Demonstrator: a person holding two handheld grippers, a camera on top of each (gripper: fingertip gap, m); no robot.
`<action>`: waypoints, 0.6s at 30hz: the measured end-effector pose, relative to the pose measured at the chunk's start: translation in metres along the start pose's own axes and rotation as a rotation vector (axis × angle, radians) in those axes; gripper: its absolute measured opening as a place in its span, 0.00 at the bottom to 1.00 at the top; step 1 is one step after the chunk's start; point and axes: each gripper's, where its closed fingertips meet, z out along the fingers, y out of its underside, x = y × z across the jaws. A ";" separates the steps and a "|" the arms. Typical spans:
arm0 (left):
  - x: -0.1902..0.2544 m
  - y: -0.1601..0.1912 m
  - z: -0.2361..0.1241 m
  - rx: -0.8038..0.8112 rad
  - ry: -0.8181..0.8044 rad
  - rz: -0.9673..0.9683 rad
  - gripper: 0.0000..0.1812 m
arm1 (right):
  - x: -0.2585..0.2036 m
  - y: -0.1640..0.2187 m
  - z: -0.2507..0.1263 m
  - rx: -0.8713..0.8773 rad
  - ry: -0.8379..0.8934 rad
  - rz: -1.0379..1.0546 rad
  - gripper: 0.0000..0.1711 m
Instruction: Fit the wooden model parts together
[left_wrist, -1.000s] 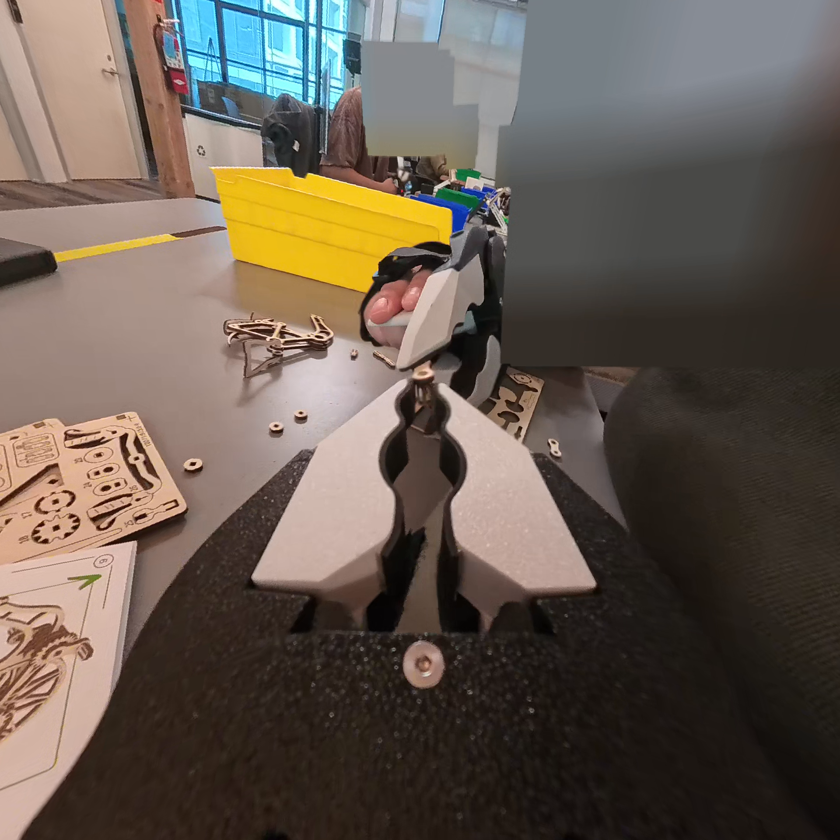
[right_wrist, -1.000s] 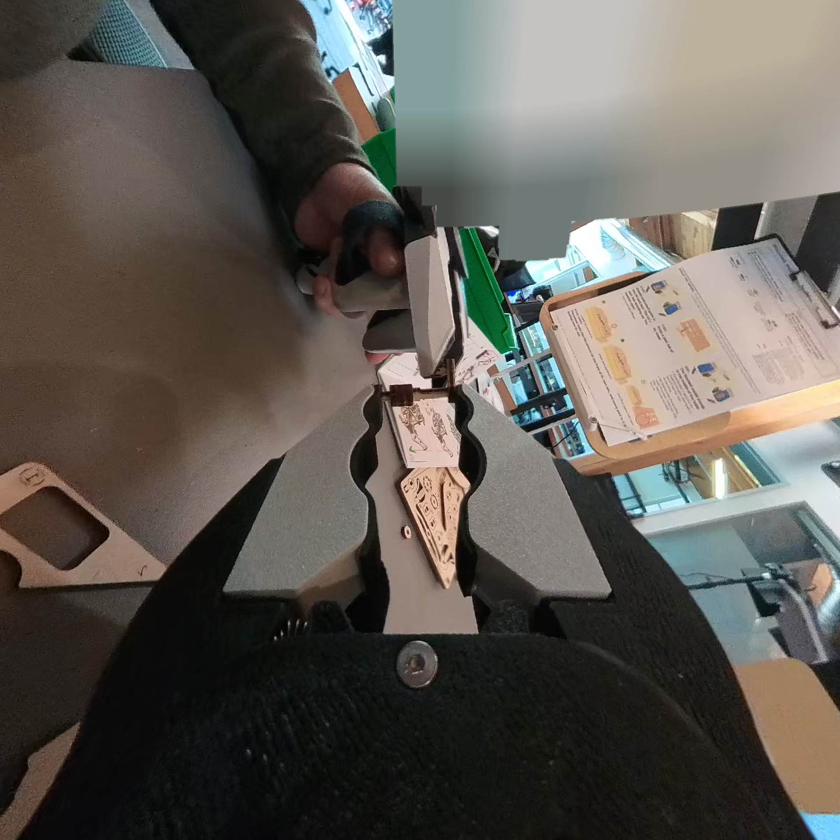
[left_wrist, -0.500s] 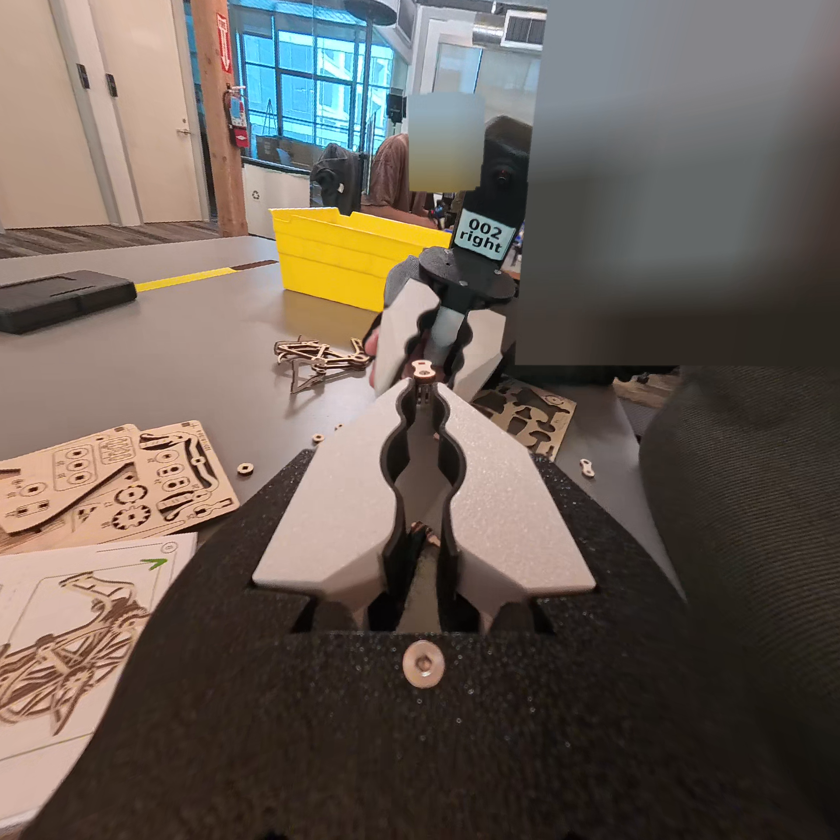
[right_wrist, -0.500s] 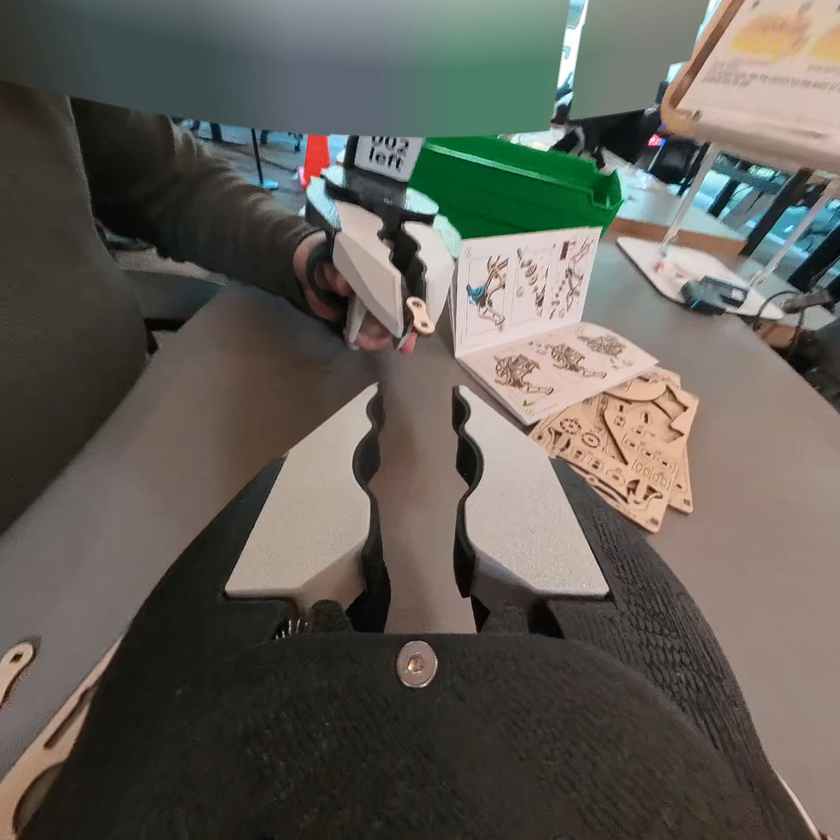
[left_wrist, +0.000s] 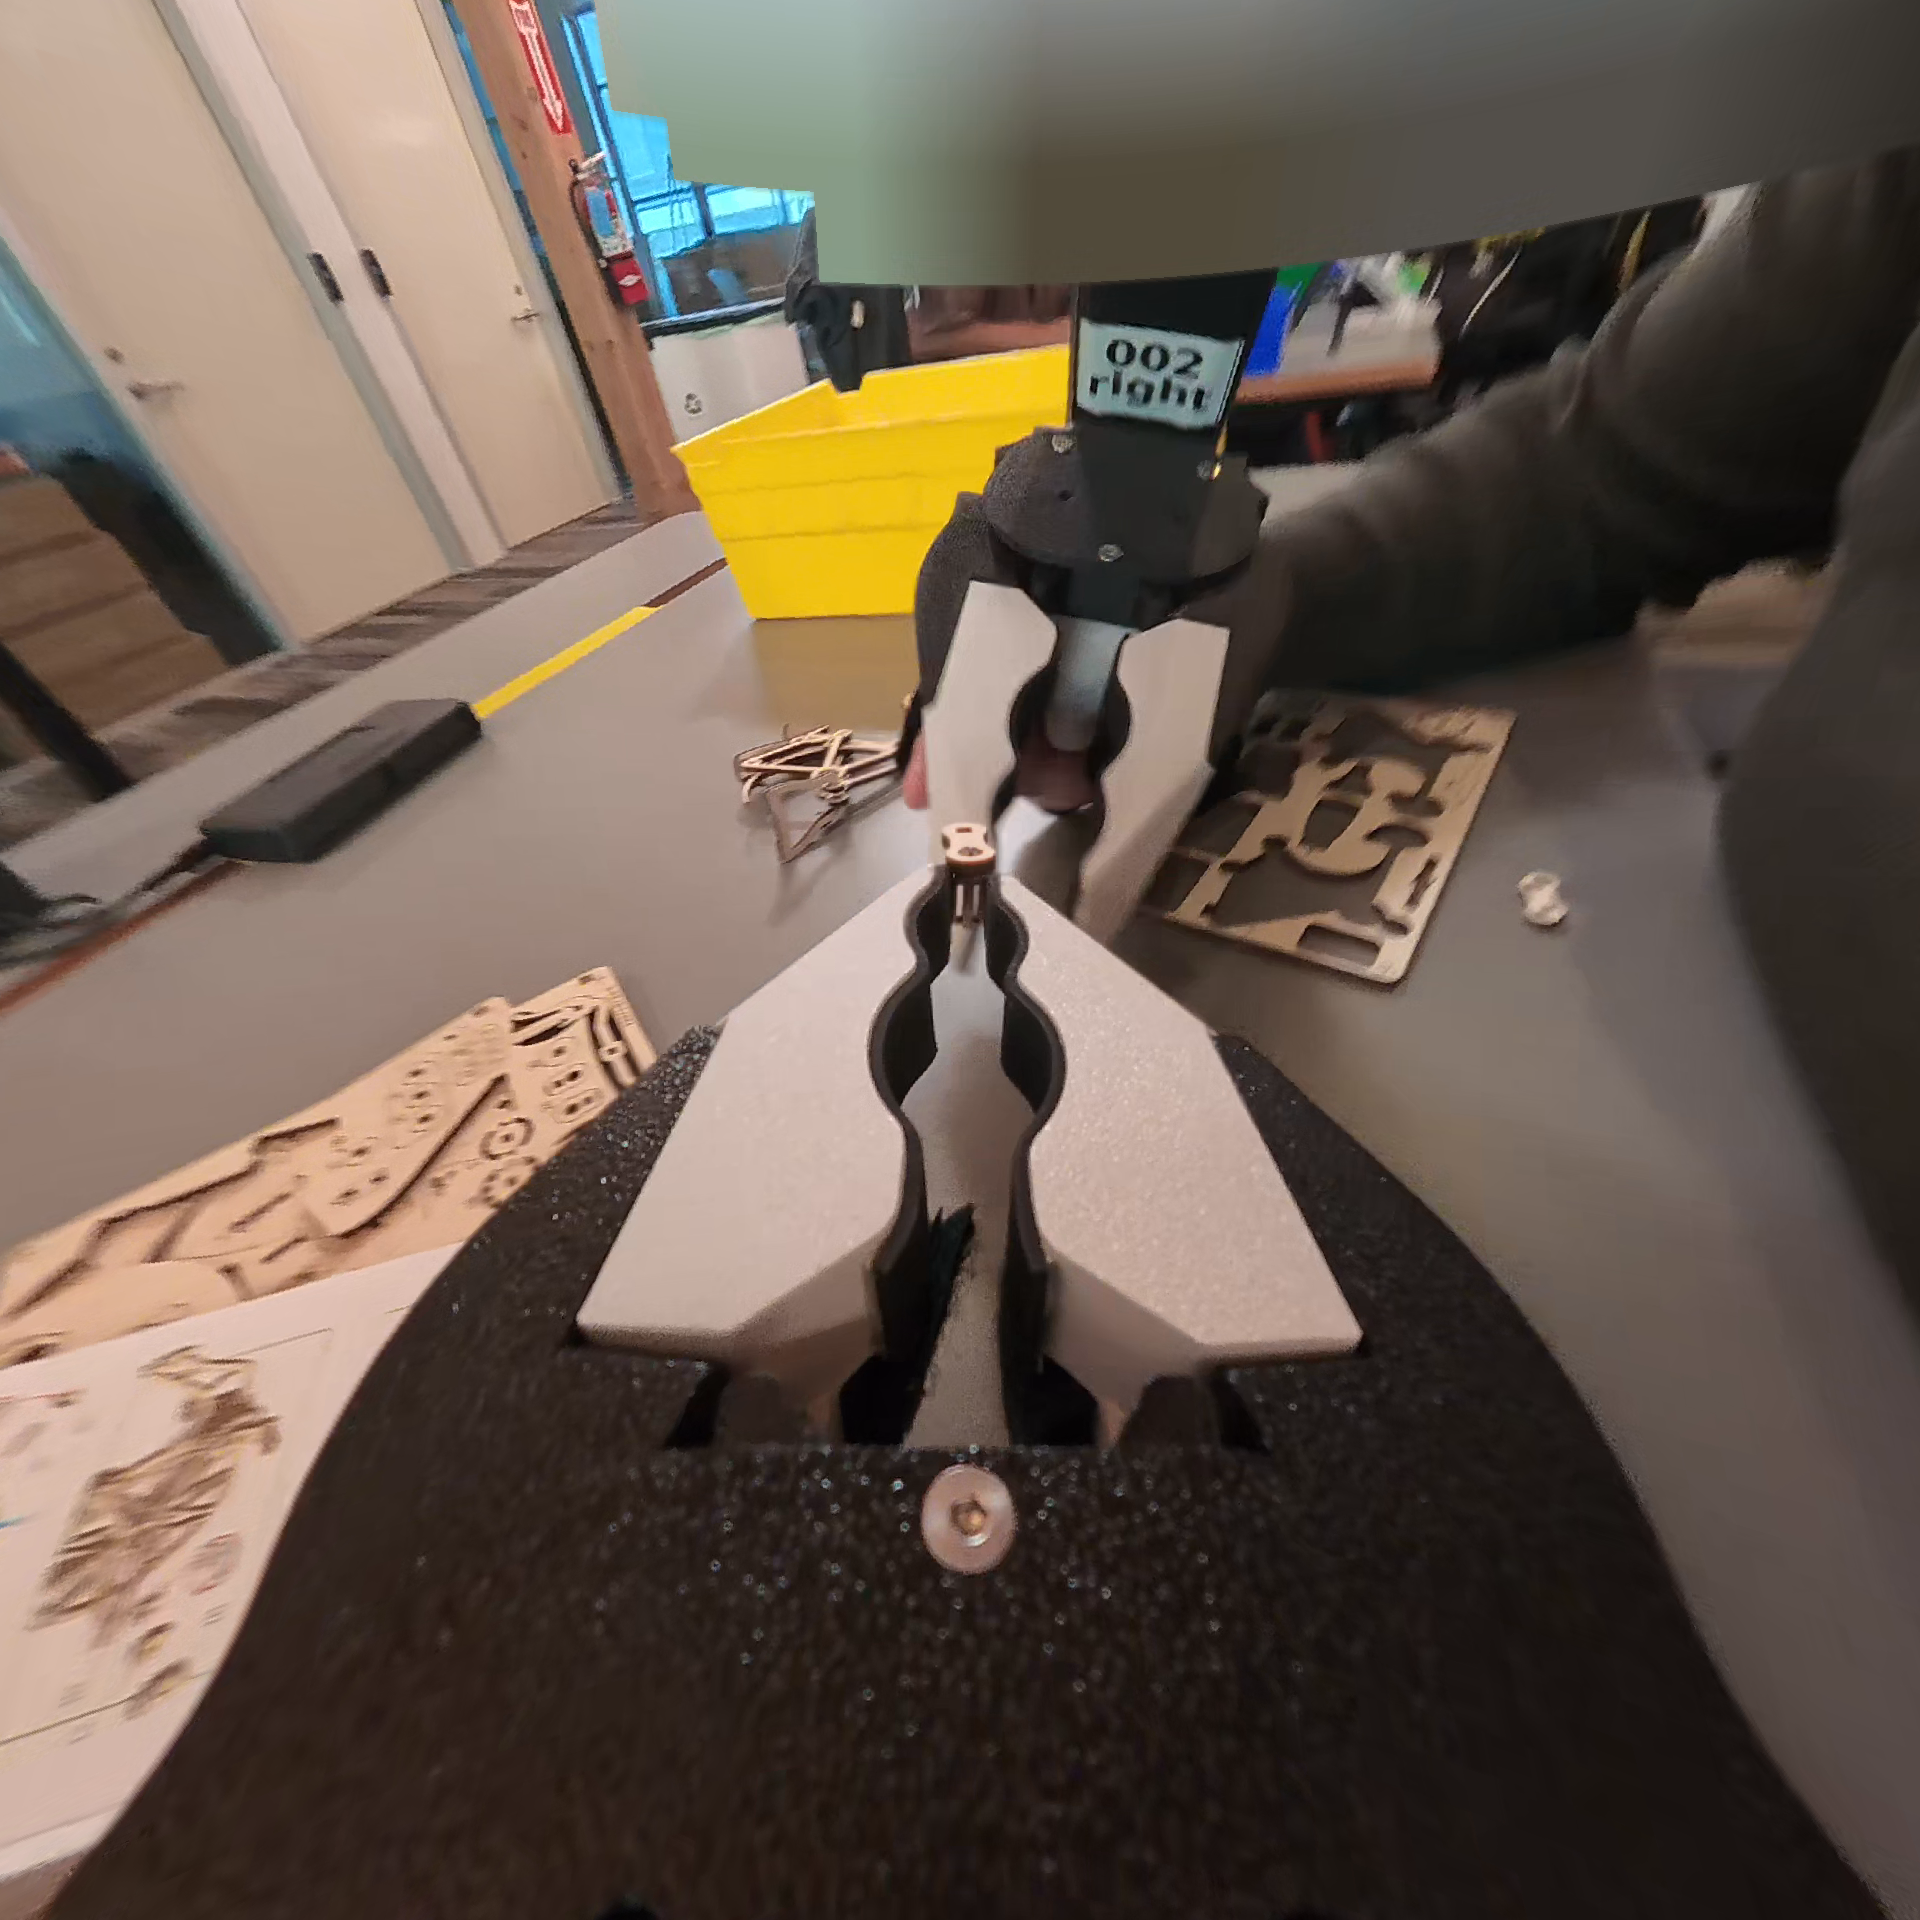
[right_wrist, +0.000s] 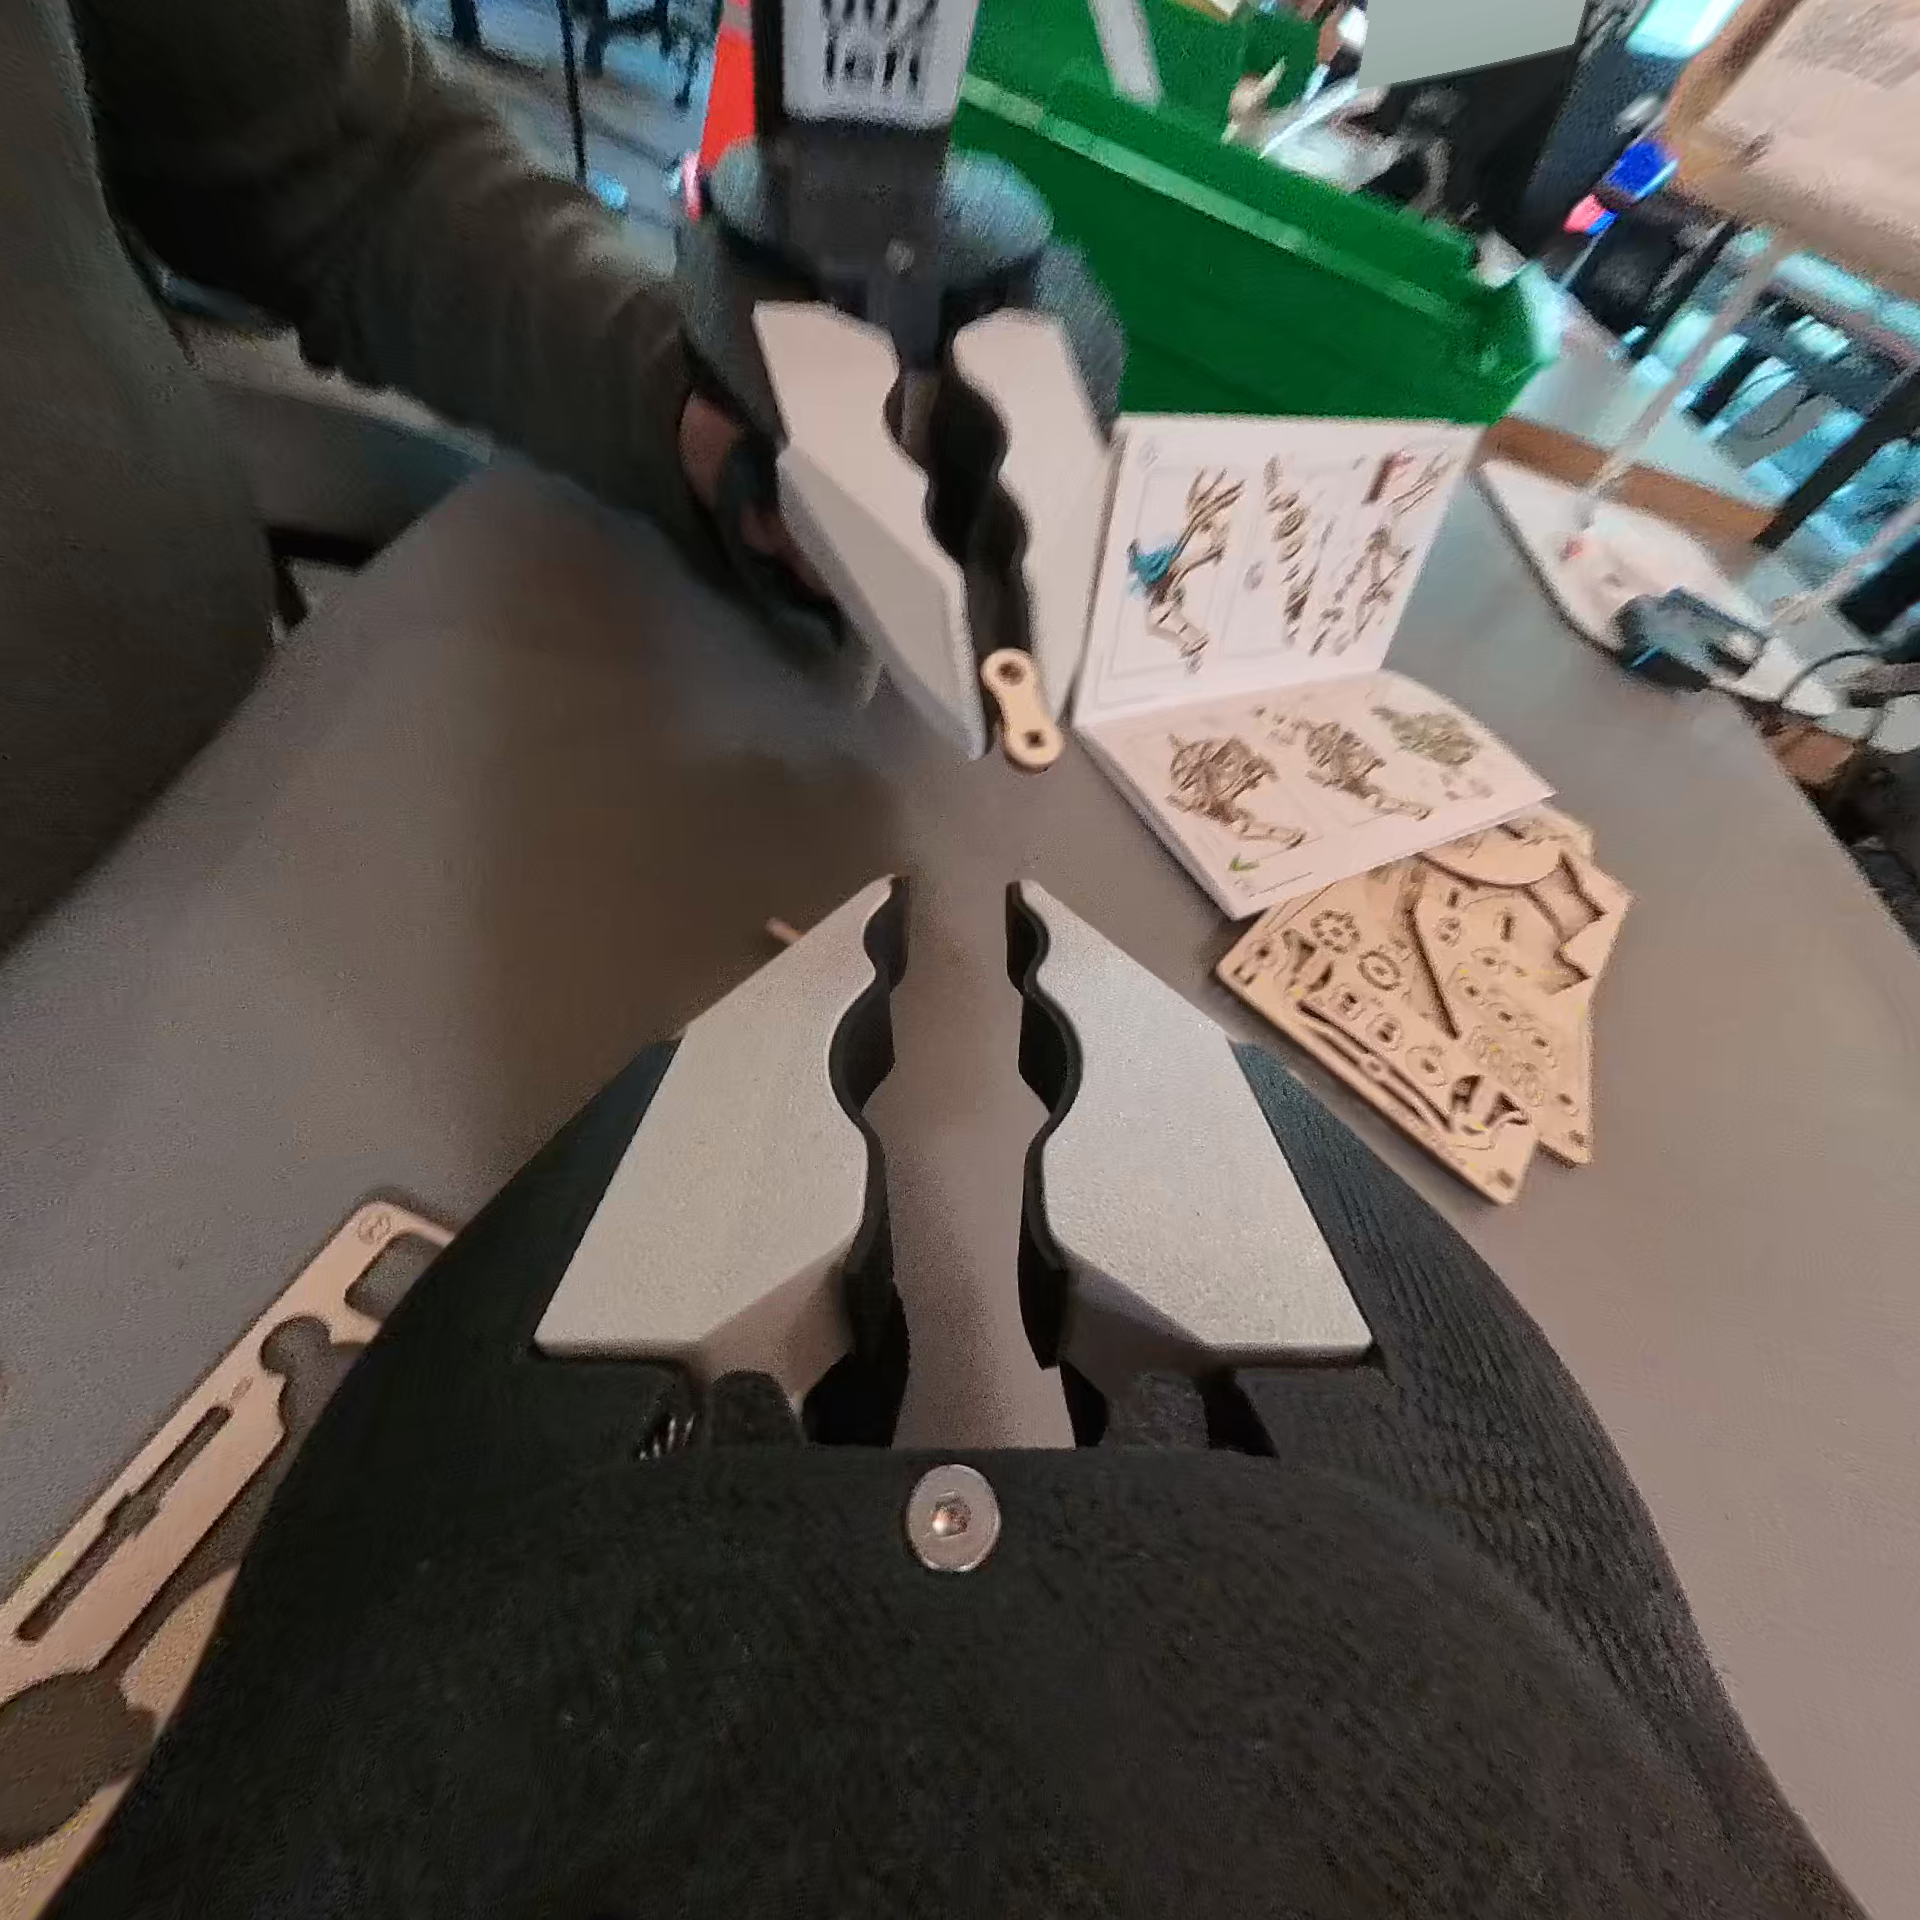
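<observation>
My left gripper (left_wrist: 966, 896) is shut on a small wooden link piece (left_wrist: 968, 844) that sticks up from its tips above the grey table. The link also shows in the right wrist view (right_wrist: 1023, 712), hanging from the left gripper's fingers (right_wrist: 883, 561). My right gripper (right_wrist: 956, 904) is open and empty, low over the table and a short way from the link. In the left wrist view its fingers (left_wrist: 1164, 748) spread just above a cut-out wooden sheet (left_wrist: 1340, 831). A partly built wooden model (left_wrist: 816, 774) lies behind the link.
Wooden part sheets (right_wrist: 1455, 997) and an open instruction booklet (right_wrist: 1278, 665) lie on the table. A green bin (right_wrist: 1247, 291) stands behind the booklet. A yellow bin (left_wrist: 862, 499) and a black pad (left_wrist: 343, 764) sit at the far side. A small loose piece (left_wrist: 1543, 899) lies at right. Only a small space, under 4 cm, lies between the two pairs of fingers.
A second ago both grippers met tip to tip at the small piece. The right gripper has since opened, drawn back and dropped low over the table. The left gripper still holds the link.
</observation>
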 end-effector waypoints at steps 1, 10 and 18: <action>0.000 0.001 0.000 -0.009 -0.008 0.021 0.02 | -0.005 0.005 0.002 -0.036 -0.032 -0.009 0.10; -0.007 0.010 -0.006 -0.052 0.022 0.005 0.02 | -0.025 0.035 0.015 -0.229 -0.252 -0.062 0.15; -0.003 0.019 -0.008 -0.105 0.065 0.003 0.02 | -0.028 0.031 0.025 -0.216 -0.358 -0.109 0.16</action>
